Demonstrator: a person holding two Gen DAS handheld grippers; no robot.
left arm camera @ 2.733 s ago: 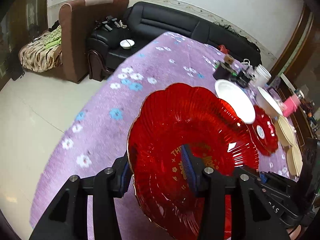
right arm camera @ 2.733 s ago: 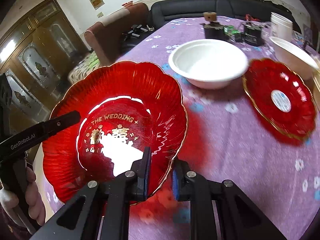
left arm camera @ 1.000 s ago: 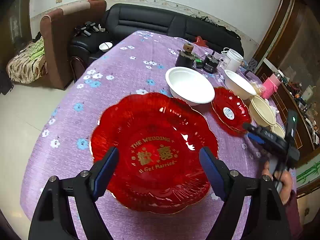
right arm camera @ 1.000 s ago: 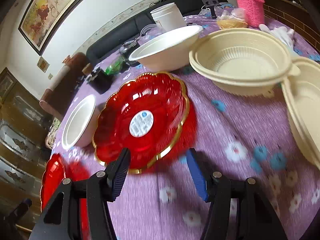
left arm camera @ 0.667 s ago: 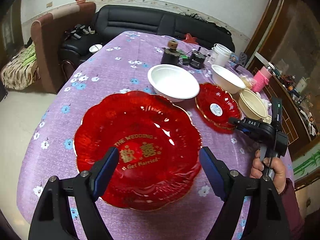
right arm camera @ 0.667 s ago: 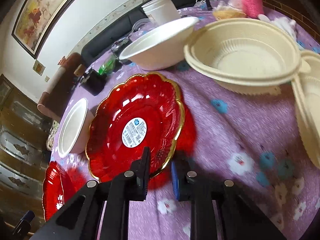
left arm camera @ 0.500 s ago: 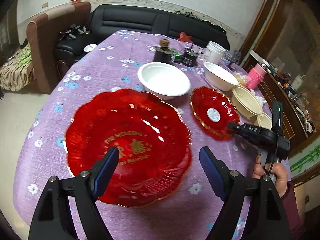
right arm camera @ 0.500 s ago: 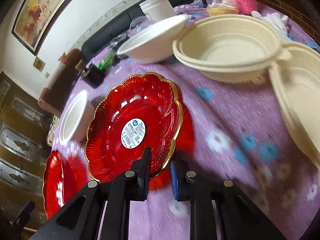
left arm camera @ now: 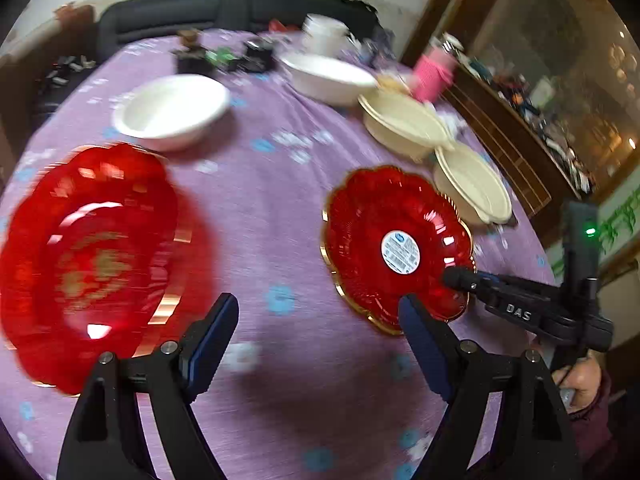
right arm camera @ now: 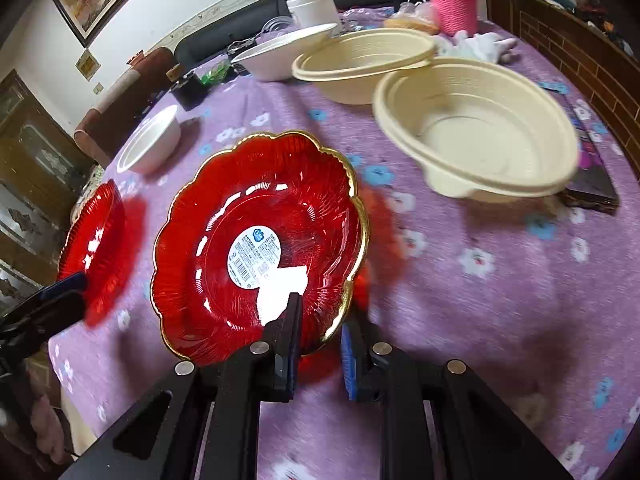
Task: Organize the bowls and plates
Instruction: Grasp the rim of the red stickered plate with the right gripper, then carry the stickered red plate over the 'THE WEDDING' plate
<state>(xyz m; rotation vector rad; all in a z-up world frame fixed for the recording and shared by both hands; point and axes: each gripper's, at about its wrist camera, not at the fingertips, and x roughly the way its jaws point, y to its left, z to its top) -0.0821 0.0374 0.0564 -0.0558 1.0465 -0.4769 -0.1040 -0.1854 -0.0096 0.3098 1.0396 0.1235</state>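
big red plate [left arm camera: 92,256]: seen far left on the purple flowered tablecloth [left arm camera: 272,184], lying flat, pretty blurred; gold lettering in the middle can't be read. In the right wrist view it's at the left edge [right arm camera: 94,248].

left gripper [left arm camera: 318,336]: jaws spread wide, nothing held between them, only tablecloth is seen in the gap. Held above the table between the two red plates.

white bowl [left arm camera: 172,110]: sat behind the big red plate, near it, upright.

small red plate [left arm camera: 396,248]: gold-rimmed, white sticker in the middle. Its near rim is pinched by the right gripper [right arm camera: 318,346], one finger over the inside, the other under the rim. In the right wrist view the plate [right arm camera: 260,244] looks tilted up off the cloth, a red shadow is thrown beneath it.

right gripper: closed down narrow on that plate's edge; seen from the left camera too [left arm camera: 454,278], coming in from the right.

second white bowl [left arm camera: 328,78]: further back, past the middle of the table.

cream bowls: two of them on the right, one [right arm camera: 476,148] just beside the small red plate, the other [right arm camera: 360,64] behind it; they look to be touching or overlapping at the rims.

pink knitted thing [right arm camera: 454,0]: at the far right end, behind the cream bowls.
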